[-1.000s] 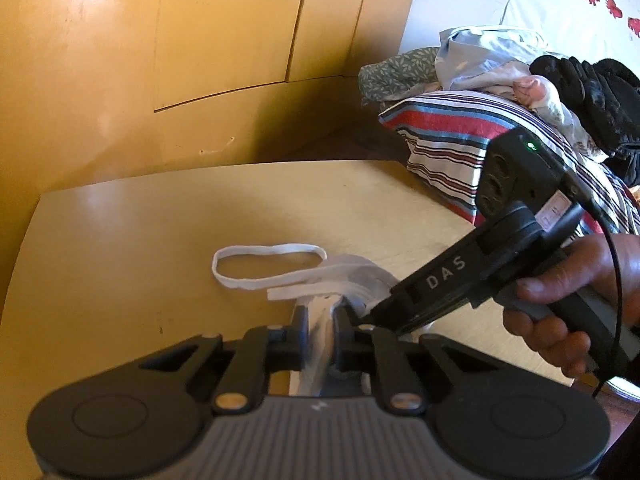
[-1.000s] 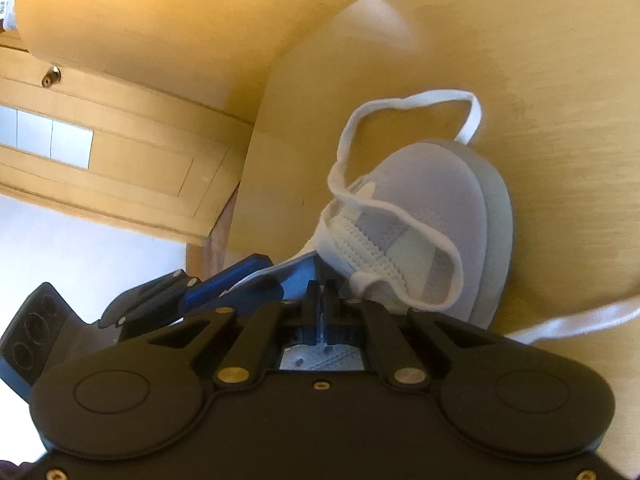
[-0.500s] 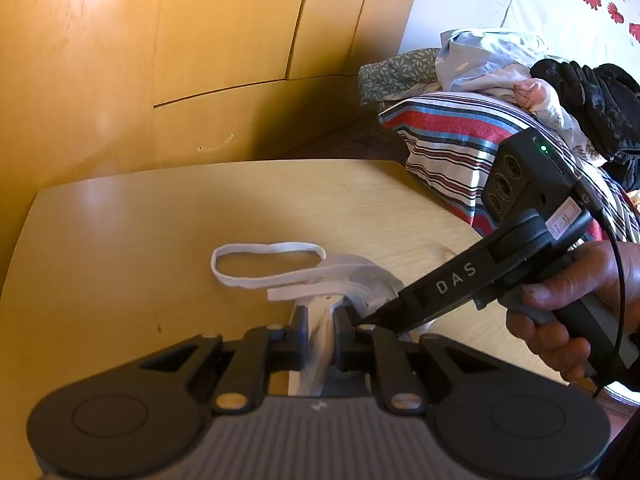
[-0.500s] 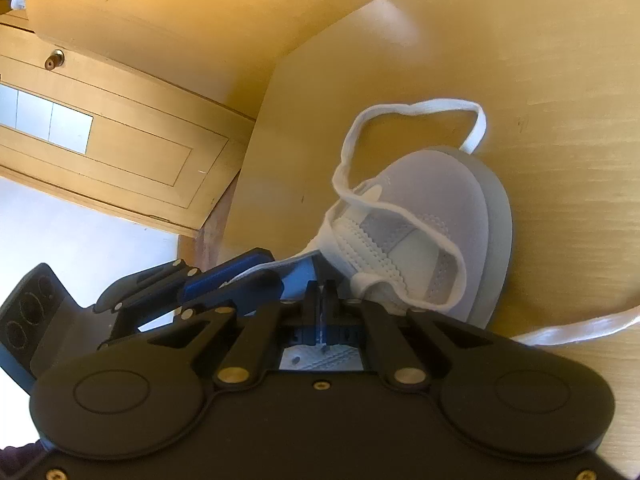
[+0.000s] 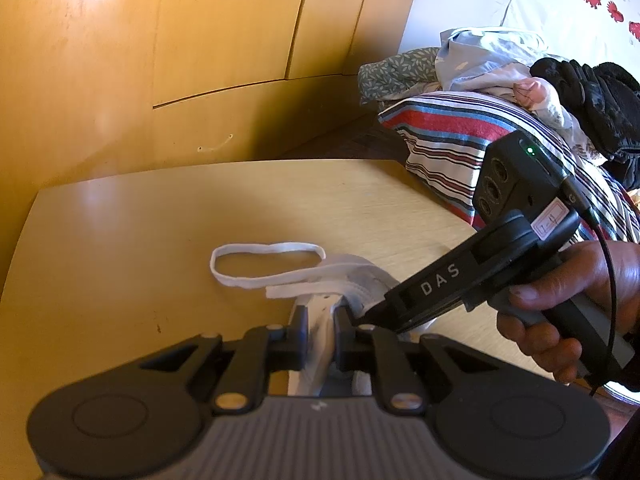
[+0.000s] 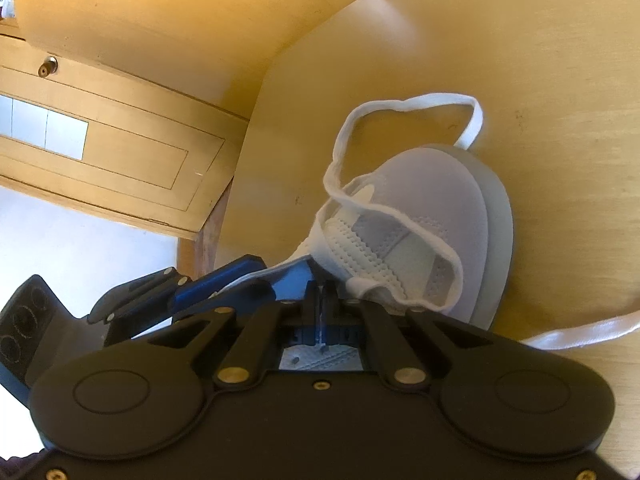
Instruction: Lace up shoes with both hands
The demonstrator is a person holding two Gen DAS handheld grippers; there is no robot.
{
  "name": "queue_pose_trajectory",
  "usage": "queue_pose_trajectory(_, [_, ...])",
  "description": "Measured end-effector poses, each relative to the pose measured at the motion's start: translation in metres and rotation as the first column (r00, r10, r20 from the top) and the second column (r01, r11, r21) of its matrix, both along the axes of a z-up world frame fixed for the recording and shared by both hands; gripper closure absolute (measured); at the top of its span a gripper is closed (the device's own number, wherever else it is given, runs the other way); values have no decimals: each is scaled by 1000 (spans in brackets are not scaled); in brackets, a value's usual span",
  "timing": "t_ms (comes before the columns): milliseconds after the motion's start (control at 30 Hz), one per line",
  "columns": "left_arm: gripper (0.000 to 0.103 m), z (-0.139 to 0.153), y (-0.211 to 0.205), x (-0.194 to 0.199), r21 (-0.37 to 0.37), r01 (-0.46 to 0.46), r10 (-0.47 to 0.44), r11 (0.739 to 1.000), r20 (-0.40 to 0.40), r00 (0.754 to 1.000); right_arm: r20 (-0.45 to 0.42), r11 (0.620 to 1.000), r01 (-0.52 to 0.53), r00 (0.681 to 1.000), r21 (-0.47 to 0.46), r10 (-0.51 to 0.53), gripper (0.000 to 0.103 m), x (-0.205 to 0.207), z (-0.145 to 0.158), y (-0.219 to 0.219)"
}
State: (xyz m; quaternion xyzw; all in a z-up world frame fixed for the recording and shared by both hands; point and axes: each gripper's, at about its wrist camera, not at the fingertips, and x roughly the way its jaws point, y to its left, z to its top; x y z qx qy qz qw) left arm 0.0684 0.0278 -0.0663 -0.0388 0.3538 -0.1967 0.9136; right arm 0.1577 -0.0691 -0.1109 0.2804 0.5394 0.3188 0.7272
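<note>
A grey and white shoe (image 6: 440, 200) lies on the wooden table (image 6: 520, 60), toe pointing away. Its white lace (image 6: 400, 105) makes a loose loop past the toe and crosses the upper. Another stretch of lace (image 6: 580, 330) trails off to the right. My left gripper (image 5: 323, 316) is shut on a white edge of the shoe's upper (image 5: 360, 272); its blue fingers (image 6: 240, 276) show at the left in the right wrist view. My right gripper (image 6: 322, 292) is shut on a thin pale sliver that looks like the lace tip, right above the eyelets. A hand (image 5: 580, 292) holds it.
A bed with a striped blanket (image 5: 440, 140) and a heap of clothes (image 5: 500, 52) stands past the table's right edge. Wooden cabinet panels (image 5: 200, 40) rise behind the table. A panelled door (image 6: 100, 140) shows beyond the table's left edge.
</note>
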Motion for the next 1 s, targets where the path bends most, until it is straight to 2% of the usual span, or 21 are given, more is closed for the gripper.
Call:
queue_pose_trajectory(167, [90, 0, 0, 0, -2, 1, -1, 1000, -1, 1000, -11, 999, 25, 1000, 25, -25, 103, -1, -1, -7])
queue_pose_trajectory(433, [89, 0, 1, 1, -1, 1, -1, 1000, -3, 1000, 25, 1000, 18, 1000, -8, -18, 103, -2, 3, -5])
queue_pose_trajectory(767, [89, 0, 0, 0, 4, 7, -7, 1000, -5, 1000, 12, 997, 72, 997, 1, -72, 103, -5, 0, -5])
queue_pose_trajectory(867, [90, -1, 2, 0, -14, -14, 14, 1000, 0, 1000, -23, 994, 109, 994, 32, -108, 103, -7, -5, -8])
queue_pose_trajectory(1000, [90, -2, 7, 1, -54, -53, 52, 997, -9, 999, -22, 992, 121, 993, 40, -120, 103, -9, -6, -9])
